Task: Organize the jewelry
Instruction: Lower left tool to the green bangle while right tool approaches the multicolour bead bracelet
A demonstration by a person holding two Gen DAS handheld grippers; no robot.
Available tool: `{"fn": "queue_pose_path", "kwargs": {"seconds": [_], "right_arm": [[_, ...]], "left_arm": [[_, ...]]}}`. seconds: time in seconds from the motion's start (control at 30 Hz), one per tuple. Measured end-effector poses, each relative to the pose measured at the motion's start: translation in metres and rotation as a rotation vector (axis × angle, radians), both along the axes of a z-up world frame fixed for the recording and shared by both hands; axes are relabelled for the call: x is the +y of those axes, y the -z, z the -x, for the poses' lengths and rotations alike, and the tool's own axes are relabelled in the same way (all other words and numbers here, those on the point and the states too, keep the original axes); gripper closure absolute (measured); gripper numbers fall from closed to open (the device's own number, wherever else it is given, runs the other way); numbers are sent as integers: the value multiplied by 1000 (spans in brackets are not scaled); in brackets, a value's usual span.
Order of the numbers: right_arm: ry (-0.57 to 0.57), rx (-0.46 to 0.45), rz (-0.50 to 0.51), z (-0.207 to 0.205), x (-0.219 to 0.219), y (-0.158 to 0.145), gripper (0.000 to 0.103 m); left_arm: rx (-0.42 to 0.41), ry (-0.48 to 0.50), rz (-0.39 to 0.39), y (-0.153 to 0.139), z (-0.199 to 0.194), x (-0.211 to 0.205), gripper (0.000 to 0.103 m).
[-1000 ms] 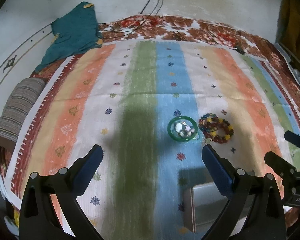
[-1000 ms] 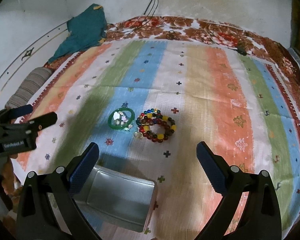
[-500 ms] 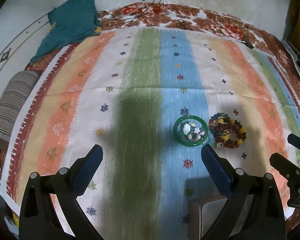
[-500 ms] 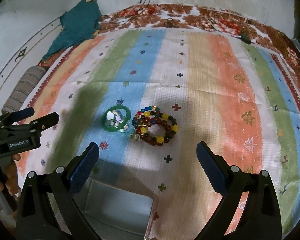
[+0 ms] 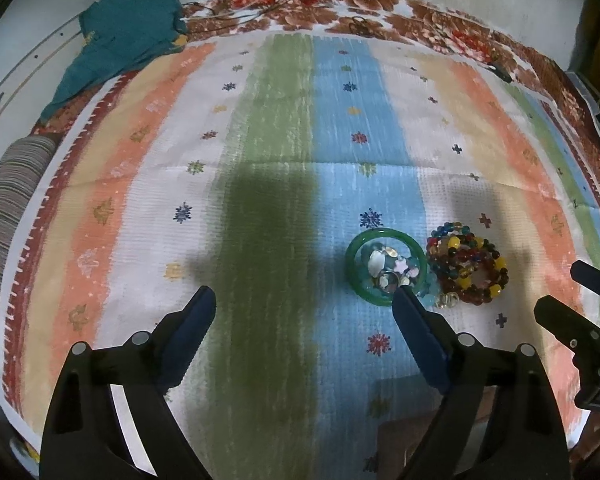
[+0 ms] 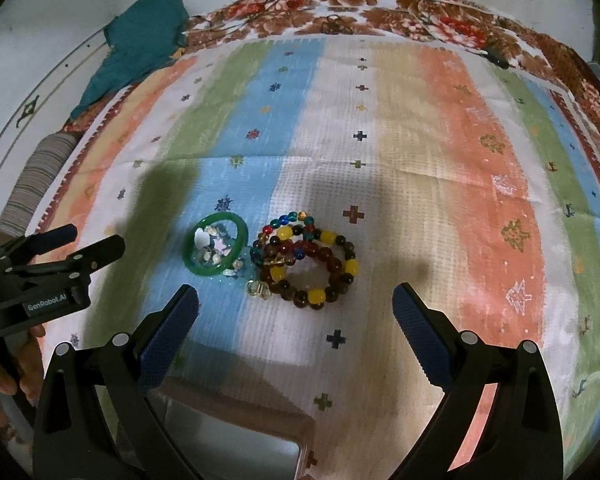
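I hold both tongs, left (image 5: 304,304) and right (image 6: 294,300), spread apart above the bracelets (image 6: 304,264), ready to choose.

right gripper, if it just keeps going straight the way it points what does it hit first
Most likely the beaded bracelets, which lie ahead between the open fingers of the right gripper. The green bangle sits off to the left. Depth is hard to judge here.

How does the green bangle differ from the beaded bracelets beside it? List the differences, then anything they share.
The green bangle is one smooth, single-coloured ring; the beaded bracelets are strings of round red, yellow, blue and dark beads. The bangle is a single hoop with small trinkets inside it; the bracelets lie overlapped in a pile. Both are ring-shaped and rest flat on the striped cloth.
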State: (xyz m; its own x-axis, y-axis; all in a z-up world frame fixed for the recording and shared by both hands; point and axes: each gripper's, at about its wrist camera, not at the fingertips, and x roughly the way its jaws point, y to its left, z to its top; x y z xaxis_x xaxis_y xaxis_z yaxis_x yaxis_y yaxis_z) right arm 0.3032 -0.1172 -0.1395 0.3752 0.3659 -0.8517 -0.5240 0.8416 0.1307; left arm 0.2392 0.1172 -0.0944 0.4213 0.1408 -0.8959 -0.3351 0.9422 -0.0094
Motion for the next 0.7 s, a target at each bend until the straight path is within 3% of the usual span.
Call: {"fn": "queue_pose_path", "kwargs": {"seconds": [0.2,0.3,0.43,0.7], "right_arm": [[7,10,20,-9,7,8,5],[8,31,22,-16,12,14,18],[15,50,12,-25,16,18,20],[25,79,18,-39,19,27,34]], "left_arm": [[19,1,18,11,-10,6,22],[29,9,33,17,-16,7,26],[44,25,41,25,-23,4,28],[77,26,77,43,-36,13,40]]}}
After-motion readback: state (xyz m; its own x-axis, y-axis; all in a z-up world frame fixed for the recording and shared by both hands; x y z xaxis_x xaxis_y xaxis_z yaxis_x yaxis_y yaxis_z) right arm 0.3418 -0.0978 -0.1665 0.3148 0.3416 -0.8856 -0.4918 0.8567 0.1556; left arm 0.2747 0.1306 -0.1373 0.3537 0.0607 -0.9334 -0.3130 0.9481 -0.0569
